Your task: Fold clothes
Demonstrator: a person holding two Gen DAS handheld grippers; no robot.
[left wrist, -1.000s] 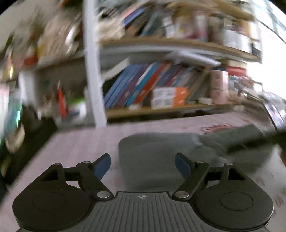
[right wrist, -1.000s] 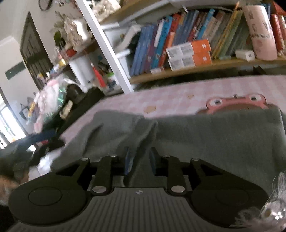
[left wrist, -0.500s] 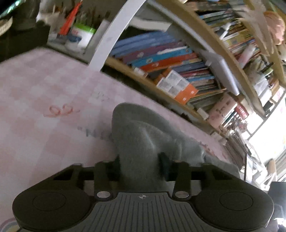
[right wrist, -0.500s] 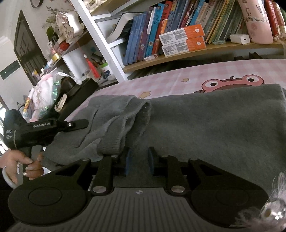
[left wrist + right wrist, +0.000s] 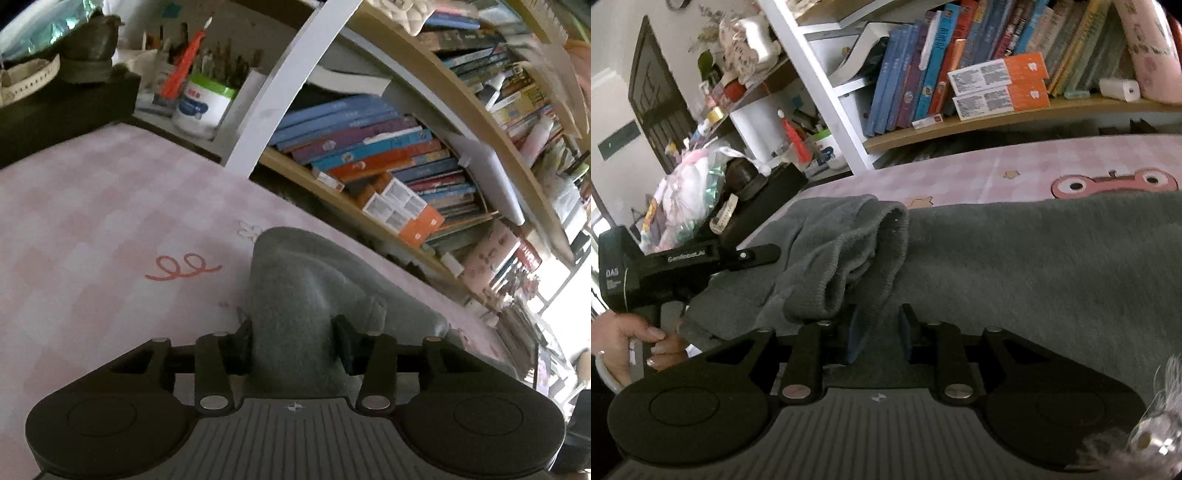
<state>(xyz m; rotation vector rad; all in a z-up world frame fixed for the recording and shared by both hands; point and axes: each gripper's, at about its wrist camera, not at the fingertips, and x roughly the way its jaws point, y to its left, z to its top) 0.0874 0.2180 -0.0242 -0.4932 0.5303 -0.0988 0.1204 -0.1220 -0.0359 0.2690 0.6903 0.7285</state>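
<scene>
A grey knit garment (image 5: 1034,266) lies spread on the pink checked cloth (image 5: 92,240). My left gripper (image 5: 293,341) is shut on a thick bunch of the garment's left part (image 5: 291,288), which rises between the jaws. My right gripper (image 5: 879,332) is shut on the garment's near edge, just right of a folded-over sleeve with a ribbed cuff (image 5: 842,266). The left gripper's body (image 5: 683,266) and the hand holding it show at the left in the right wrist view.
A bookshelf with leaning books (image 5: 369,155) and orange boxes (image 5: 997,86) runs along the far side of the surface. A white shelf post (image 5: 820,88) stands behind. A dark box with bags and clutter (image 5: 746,199) sits at the left edge.
My left gripper came down onto the garment's left part and shut on it. My right gripper stayed shut on the near edge, and the sleeve bunched up nearer to it.
</scene>
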